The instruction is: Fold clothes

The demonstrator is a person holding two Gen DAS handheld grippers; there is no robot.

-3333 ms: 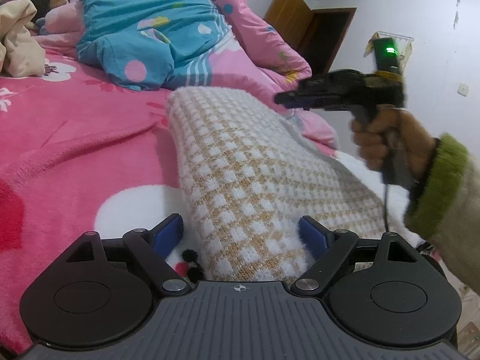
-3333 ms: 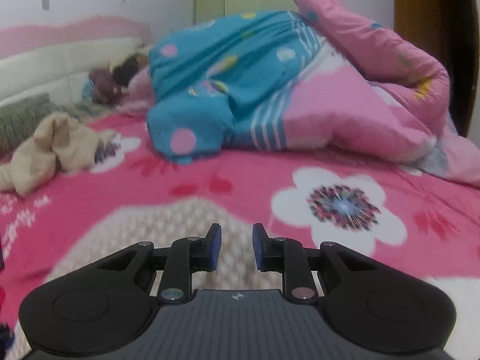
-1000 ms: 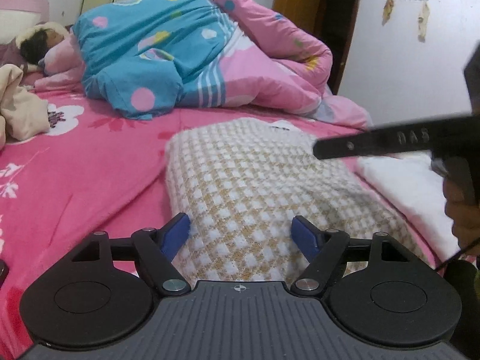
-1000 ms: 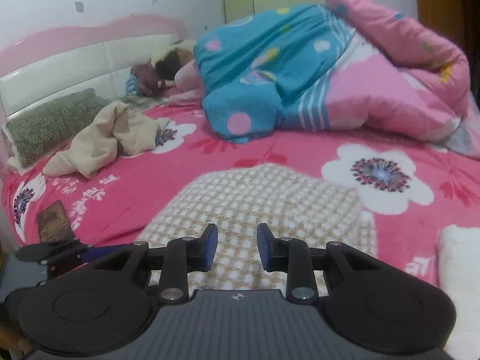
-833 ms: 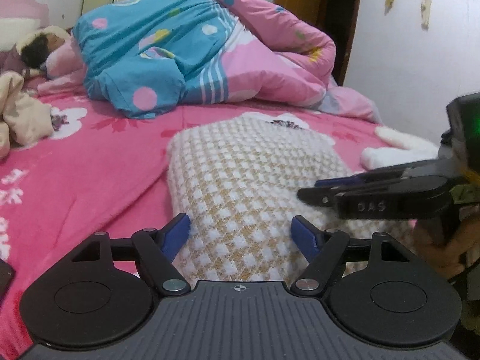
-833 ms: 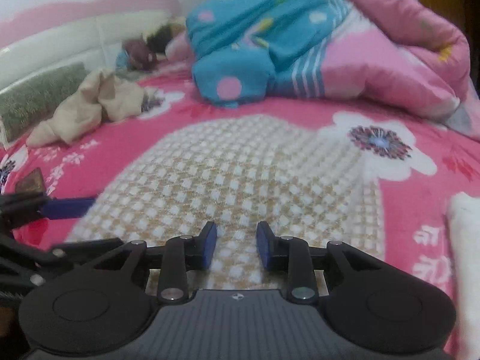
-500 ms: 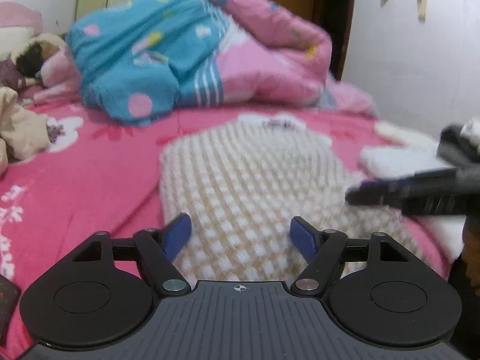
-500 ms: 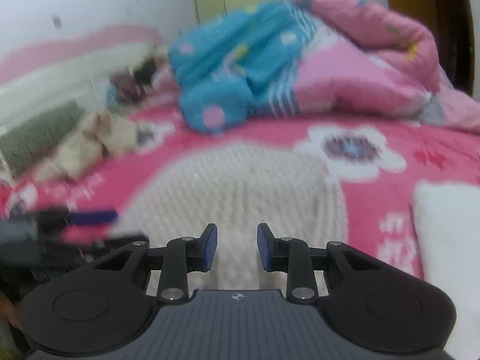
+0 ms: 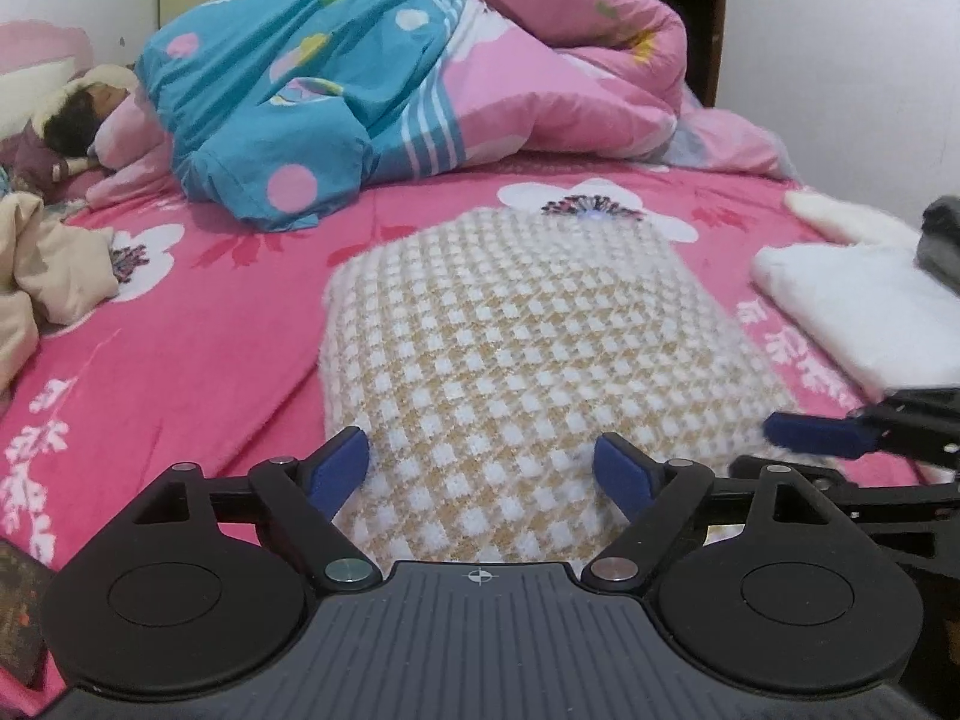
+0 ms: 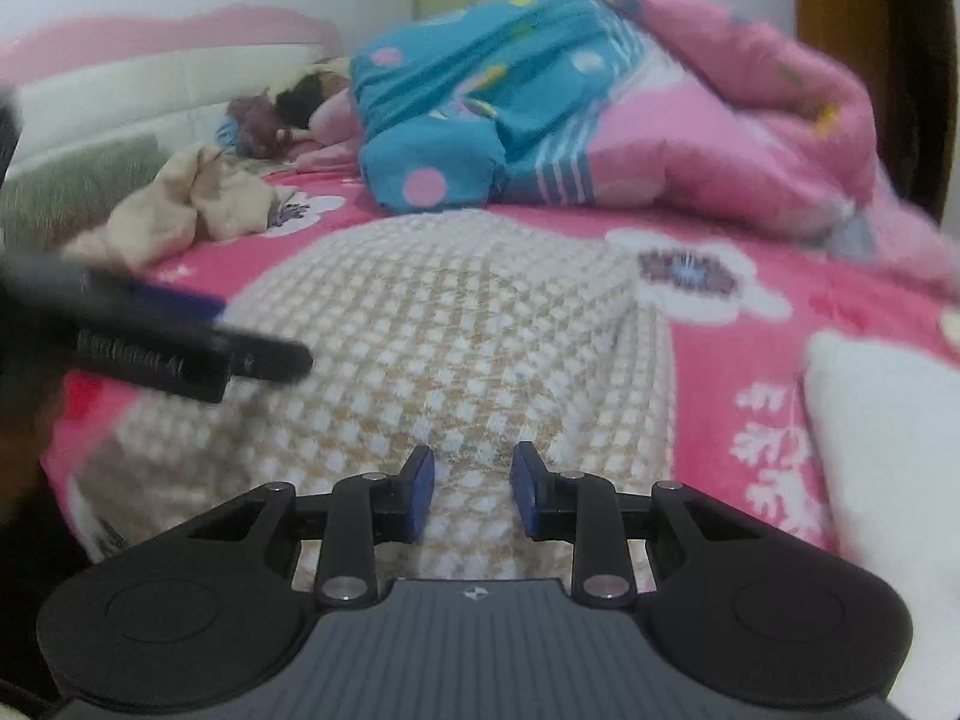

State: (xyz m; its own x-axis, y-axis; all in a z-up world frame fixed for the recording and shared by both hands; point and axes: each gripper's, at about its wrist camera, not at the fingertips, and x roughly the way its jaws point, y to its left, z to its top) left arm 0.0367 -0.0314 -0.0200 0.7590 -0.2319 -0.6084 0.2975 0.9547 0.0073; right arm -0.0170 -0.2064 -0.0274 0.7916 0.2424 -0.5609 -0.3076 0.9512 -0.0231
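Observation:
A folded beige-and-white checked sweater (image 9: 516, 348) lies flat on the pink flowered bedsheet (image 9: 180, 330). My left gripper (image 9: 480, 456) hovers over the sweater's near edge. Its jaws are opening wide, the knit shows between them and the pads press on nothing. The right gripper (image 10: 472, 468) stands low over the near edge of the sweater (image 10: 456, 312), with a narrow gap between its blue pads and nothing pinched. One right finger (image 9: 810, 435) pokes in by the sweater's right corner. The left gripper's fingers (image 10: 180, 354) reach in blurred over the left side.
A folded white cloth (image 9: 858, 312) lies right of the sweater, with a dark grey item (image 9: 942, 240) behind it. A heaped blue and pink quilt (image 9: 360, 78) fills the far side. A crumpled beige garment (image 9: 54, 264) sits at left. A person (image 9: 66, 120) lies by the headboard.
The left jaws have spread a little wider. The right gripper has come down from above the sweater to its near right corner, and both views have swung slightly.

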